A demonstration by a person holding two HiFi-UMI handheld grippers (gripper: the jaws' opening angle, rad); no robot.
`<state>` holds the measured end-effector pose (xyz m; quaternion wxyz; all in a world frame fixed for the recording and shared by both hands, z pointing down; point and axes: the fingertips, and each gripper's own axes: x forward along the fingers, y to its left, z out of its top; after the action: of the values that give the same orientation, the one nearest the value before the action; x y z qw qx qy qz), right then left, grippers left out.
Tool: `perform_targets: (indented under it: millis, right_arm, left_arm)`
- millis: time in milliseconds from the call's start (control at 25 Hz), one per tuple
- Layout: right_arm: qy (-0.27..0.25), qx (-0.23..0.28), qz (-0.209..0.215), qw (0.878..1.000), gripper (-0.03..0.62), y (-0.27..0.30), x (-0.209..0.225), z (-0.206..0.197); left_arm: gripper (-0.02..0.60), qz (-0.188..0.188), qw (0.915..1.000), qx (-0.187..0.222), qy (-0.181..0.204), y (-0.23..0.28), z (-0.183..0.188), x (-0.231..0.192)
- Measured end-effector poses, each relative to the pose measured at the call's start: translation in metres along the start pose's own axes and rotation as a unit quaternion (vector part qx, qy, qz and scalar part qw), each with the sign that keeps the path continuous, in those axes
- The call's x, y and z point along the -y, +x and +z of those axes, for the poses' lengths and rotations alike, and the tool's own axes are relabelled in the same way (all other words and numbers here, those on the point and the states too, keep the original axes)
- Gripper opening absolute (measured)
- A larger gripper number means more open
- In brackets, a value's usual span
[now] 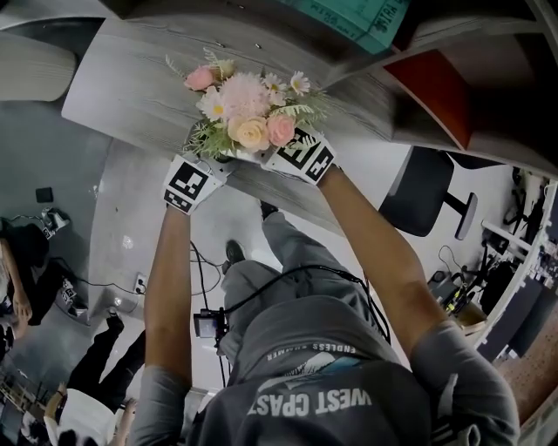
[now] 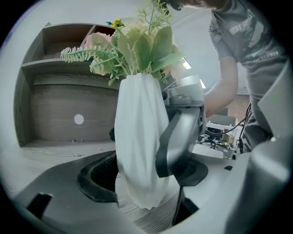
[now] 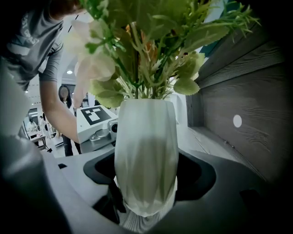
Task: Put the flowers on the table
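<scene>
Your shirt (image 1: 323, 388) says "WEST COAST" upside down, with "ENDLESS" beside it. The far teal box (image 1: 357, 17) has print too small to read.

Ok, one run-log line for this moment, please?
held: white vase with flowers; left gripper: shut on vase; right gripper: shut on vase; place: over grey table, contact unclear

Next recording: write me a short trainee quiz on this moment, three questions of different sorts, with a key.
1. True or false: the vase holding the flowers is black.
2. What stands between the jaws of both the left gripper and the right gripper? A a book; B the vase; C nothing.
3. Short answer: what piece of furniture lies beneath the vase?

Key: 1 false, it is white. 2 B. 3 the grey wood-grain table.
</scene>
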<state>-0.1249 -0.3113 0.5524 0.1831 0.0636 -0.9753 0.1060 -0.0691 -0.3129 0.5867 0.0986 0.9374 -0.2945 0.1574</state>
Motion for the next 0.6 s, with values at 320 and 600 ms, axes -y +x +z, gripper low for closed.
perform_targets:
  millis: [320,600]
  right_arm:
    - [0.002,-0.001,-0.008,1.000,0.364,0.000,0.000,-0.003]
    - [0.011,-0.003,-0.021,1.000,0.364,-0.004,0.003,-0.014]
  left_arm:
    - [0.367,0.020,0.9997,0.016,-0.002,0.001,0.001,0.001]
    - [0.368,0.024,0.9996,0.015,0.008,0.001,0.000,0.004]
